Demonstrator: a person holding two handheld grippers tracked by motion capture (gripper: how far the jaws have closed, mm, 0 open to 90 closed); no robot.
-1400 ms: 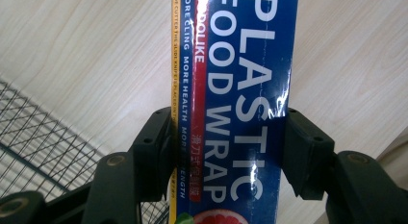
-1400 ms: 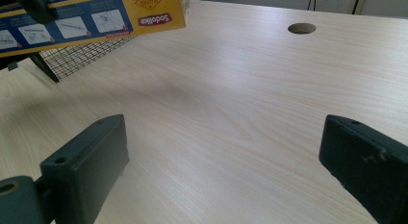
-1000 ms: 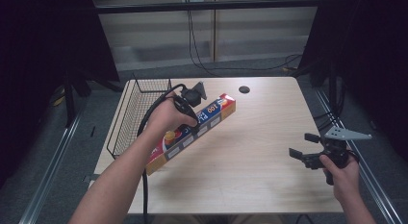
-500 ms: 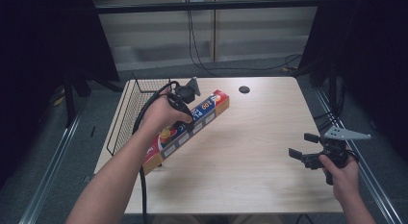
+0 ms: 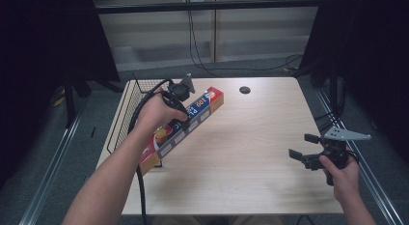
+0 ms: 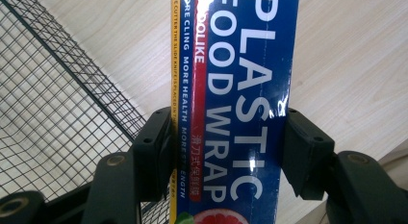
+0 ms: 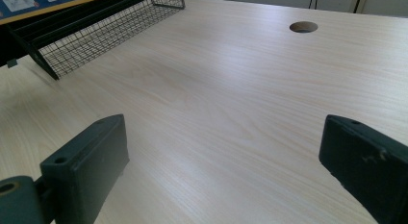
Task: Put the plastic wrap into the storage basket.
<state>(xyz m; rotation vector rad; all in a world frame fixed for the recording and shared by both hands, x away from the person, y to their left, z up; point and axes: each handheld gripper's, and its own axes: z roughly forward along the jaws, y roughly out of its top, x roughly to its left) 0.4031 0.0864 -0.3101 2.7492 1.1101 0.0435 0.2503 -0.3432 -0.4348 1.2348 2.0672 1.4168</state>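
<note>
Lower right of the high view: right gripper [image 5: 305, 148] held just above the table [image 5: 251, 152], jaws spread wide, nothing between them. Its own view shows bare wood between the two pads [image 7: 86, 161] and the cable hole [image 7: 303, 26] far up the frame. Left of centre in the high view: left gripper [image 5: 185, 119] clamped across the plastic wrap box [image 5: 190, 119], pads [image 6: 156, 142] pressing both long sides. Box runs diagonally from lower left to upper centre, far end tilted up. Wire basket [image 5: 124, 114] sits just beside it at the table's left edge. Cable hole [image 5: 244, 90] near the far edge.
</note>
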